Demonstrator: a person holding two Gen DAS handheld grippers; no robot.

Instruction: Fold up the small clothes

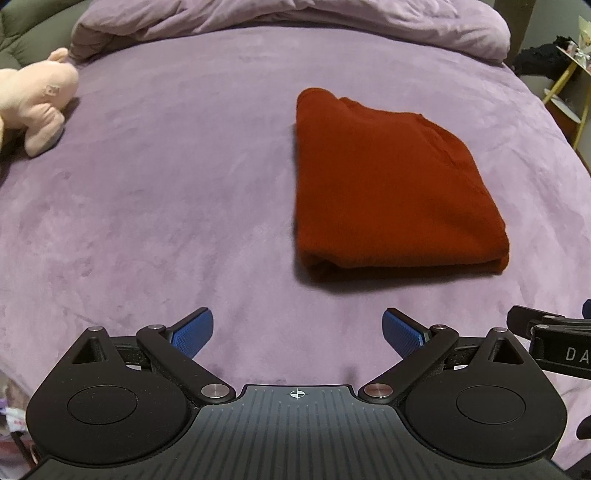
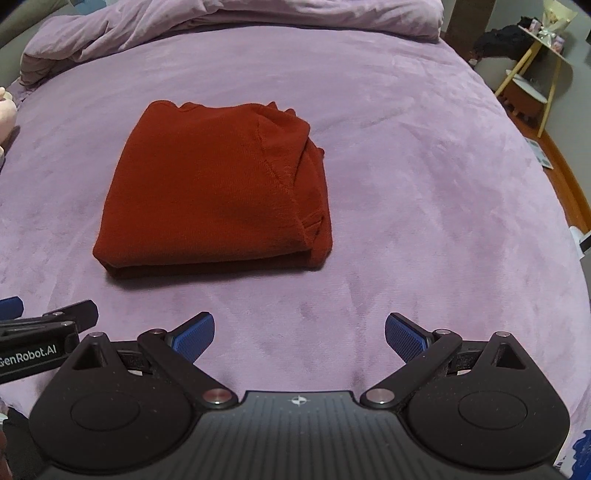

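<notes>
A dark red knit garment [image 1: 391,184] lies folded into a thick rectangle on the purple bedspread [image 1: 166,203]. It also shows in the right wrist view [image 2: 218,192], with a seam and layered edges on its right side. My left gripper [image 1: 297,332] is open and empty, hovering near the bed's front, short of the garment's near edge. My right gripper [image 2: 299,334] is open and empty too, beside the left one and to the garment's right. Each gripper's body shows at the edge of the other's view.
A pink plush toy [image 1: 35,103] lies at the bed's left edge. A bunched purple duvet [image 1: 295,18] runs along the back. A small yellow-legged side table [image 2: 532,70] with dark items stands off the bed to the right.
</notes>
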